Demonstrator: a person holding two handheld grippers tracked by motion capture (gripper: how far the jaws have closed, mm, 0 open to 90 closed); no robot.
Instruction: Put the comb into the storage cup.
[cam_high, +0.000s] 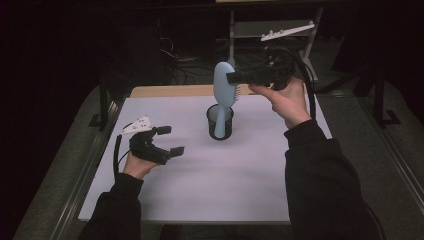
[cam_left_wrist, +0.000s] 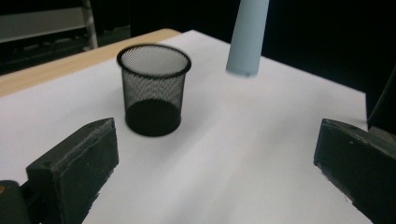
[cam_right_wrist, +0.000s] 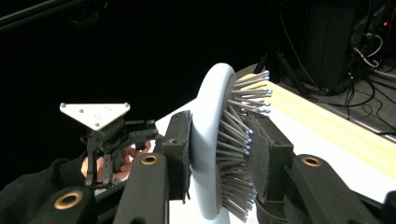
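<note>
My right gripper (cam_high: 233, 78) is shut on the head of a pale blue hairbrush (cam_high: 224, 86), holding it upright above a black mesh cup (cam_high: 220, 122). The brush handle points down at the cup; whether its tip is inside the rim I cannot tell. In the right gripper view the jaws clamp the brush head (cam_right_wrist: 208, 140) across its back and bristles (cam_right_wrist: 240, 140). My left gripper (cam_high: 167, 140) stands open at the left of the white table, empty. In the left gripper view the mesh cup (cam_left_wrist: 153, 88) sits ahead and the handle tip (cam_left_wrist: 246, 42) hangs to its right.
The white sheet (cam_high: 210, 175) covers a wooden tabletop (cam_high: 170, 90) whose far strip shows bare. A metal frame with a shelf (cam_high: 270, 30) and cables stand behind the table in the dark. The other hand with its gripper (cam_right_wrist: 109, 135) appears in the right gripper view.
</note>
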